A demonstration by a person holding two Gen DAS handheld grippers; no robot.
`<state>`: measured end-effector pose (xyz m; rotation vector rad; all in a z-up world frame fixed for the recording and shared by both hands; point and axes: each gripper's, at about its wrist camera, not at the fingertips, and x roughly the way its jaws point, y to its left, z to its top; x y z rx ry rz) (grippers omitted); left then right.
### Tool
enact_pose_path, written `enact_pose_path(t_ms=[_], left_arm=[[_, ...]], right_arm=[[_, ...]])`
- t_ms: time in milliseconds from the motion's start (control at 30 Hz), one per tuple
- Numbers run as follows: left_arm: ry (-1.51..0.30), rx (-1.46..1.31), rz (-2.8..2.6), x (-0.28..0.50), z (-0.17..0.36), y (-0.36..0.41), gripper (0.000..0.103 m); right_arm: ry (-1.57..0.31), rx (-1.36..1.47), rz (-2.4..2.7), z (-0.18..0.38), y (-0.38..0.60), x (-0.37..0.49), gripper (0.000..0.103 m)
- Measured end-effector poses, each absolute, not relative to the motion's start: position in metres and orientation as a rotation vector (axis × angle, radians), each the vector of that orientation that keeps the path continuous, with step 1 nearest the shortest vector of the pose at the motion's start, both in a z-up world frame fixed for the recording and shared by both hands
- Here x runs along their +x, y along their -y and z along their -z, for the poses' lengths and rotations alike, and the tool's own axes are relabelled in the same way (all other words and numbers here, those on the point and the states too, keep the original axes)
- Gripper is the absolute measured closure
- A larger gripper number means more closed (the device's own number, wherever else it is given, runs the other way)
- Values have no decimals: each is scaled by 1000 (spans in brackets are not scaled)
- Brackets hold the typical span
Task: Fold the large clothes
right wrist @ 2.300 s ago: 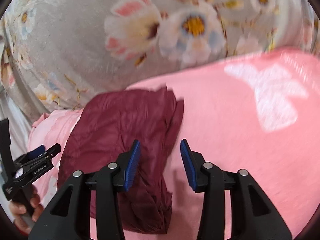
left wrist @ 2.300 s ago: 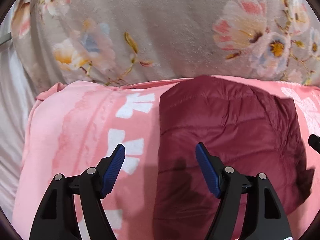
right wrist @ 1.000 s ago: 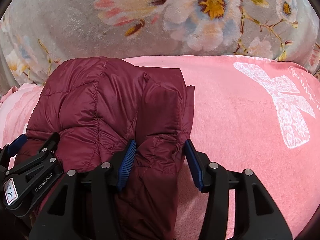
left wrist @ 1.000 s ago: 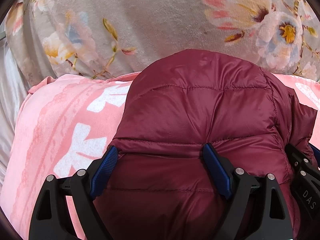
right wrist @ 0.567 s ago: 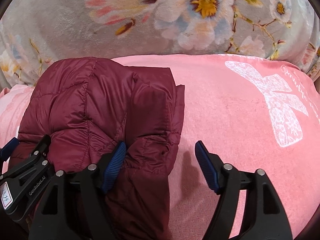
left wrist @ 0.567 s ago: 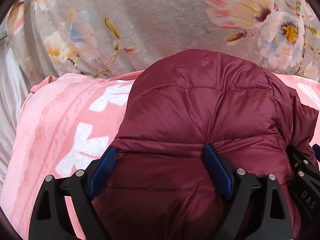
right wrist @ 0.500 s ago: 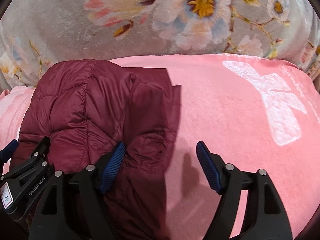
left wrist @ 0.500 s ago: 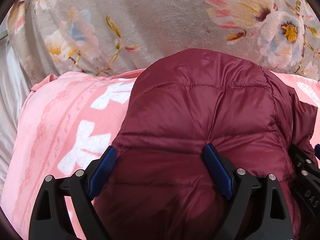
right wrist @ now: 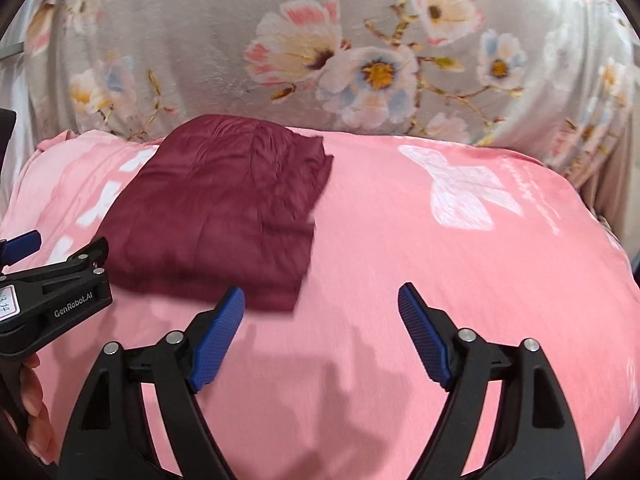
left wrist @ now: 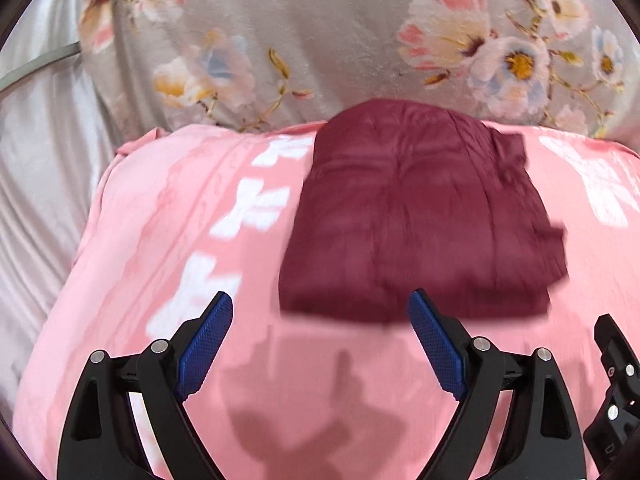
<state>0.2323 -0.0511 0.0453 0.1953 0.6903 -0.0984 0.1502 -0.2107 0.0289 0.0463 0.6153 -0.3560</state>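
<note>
A dark red puffer jacket [left wrist: 416, 224] lies folded into a compact bundle on a pink blanket [left wrist: 168, 248]. In the right wrist view the jacket [right wrist: 224, 208] sits left of centre. My left gripper [left wrist: 320, 336] is open and empty, pulled back a little short of the bundle's near edge. My right gripper [right wrist: 320, 328] is open and empty, near the bundle's near right corner. The left gripper also shows in the right wrist view [right wrist: 52, 292] at the left edge. Part of the right gripper shows at the far right of the left wrist view [left wrist: 616, 380].
A grey floral blanket [right wrist: 320, 40] rises behind the pink one. Pale grey sheeting [left wrist: 36, 152] lies to the left. The pink blanket [right wrist: 460, 248] spreads wide to the right of the jacket, with white bow prints.
Both grippers have drawn back from the jacket, which lay between their open jaws before. The bundle now lies free and flatter on the blanket.
</note>
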Motion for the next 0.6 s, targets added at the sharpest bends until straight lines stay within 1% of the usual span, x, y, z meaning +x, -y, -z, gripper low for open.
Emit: enact_pose_path(t_ms=[167, 267, 300, 433, 600], left_arm=[[-726, 203, 128, 177, -22, 42, 16], [-707, 239, 117, 151, -14, 38, 16], [-712, 246, 112, 144, -11, 36, 16], [-750, 220, 119, 130, -2, 27, 16], [-751, 192, 117, 127, 2, 22, 16]], right_arm=[[-658, 43, 332, -6, 195, 105, 16], [-672, 42, 334, -3, 187, 85, 15], [-670, 49, 335, -3, 187, 80, 12], [-692, 78, 351, 3, 185, 66, 11], [-683, 52, 378, 4, 180, 64, 11]])
